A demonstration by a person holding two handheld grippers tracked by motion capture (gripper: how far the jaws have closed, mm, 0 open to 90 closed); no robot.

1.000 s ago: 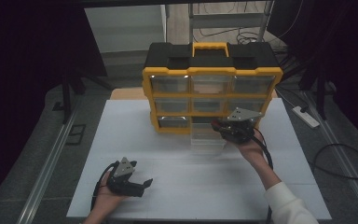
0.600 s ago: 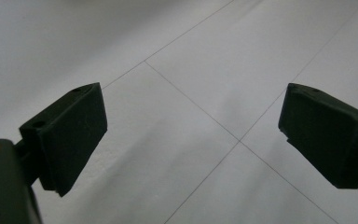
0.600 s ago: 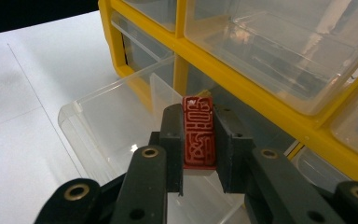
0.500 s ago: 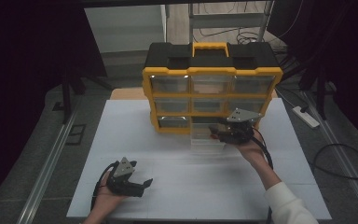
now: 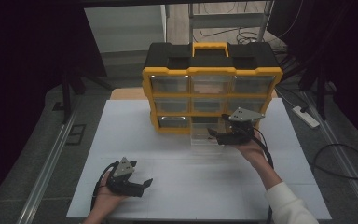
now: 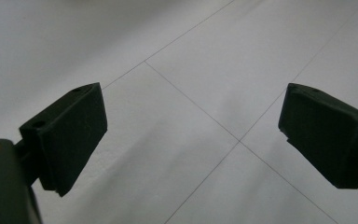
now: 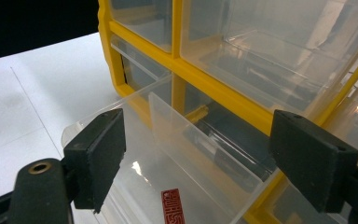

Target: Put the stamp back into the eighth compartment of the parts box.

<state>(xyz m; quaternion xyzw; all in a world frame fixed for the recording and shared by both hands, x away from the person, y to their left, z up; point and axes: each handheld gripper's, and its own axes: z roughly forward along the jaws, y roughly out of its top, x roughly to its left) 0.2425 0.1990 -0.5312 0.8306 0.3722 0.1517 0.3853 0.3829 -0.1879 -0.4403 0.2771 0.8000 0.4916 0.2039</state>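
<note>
Clear plastic drawer (image 5: 204,136) stood pulled out of the yellow organiser (image 5: 210,95), bottom row. Right gripper (image 5: 217,136), at its 3 o'clock, had just opened wide, nothing clamped. Left gripper (image 5: 145,185) rested open at the table (image 5: 121,126) 7 o'clock

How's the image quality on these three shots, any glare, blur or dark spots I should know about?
High view: dim, surroundings nearly black, only the white table and the yellow organizer well lit. Left gripper view: its jaws look soft, with faint shadows on the table. Right gripper view: bright glare on the clear pulled-out drawer and the compartments above; near jaws slightly blurred, the small red piece reasonably sharp.
</note>
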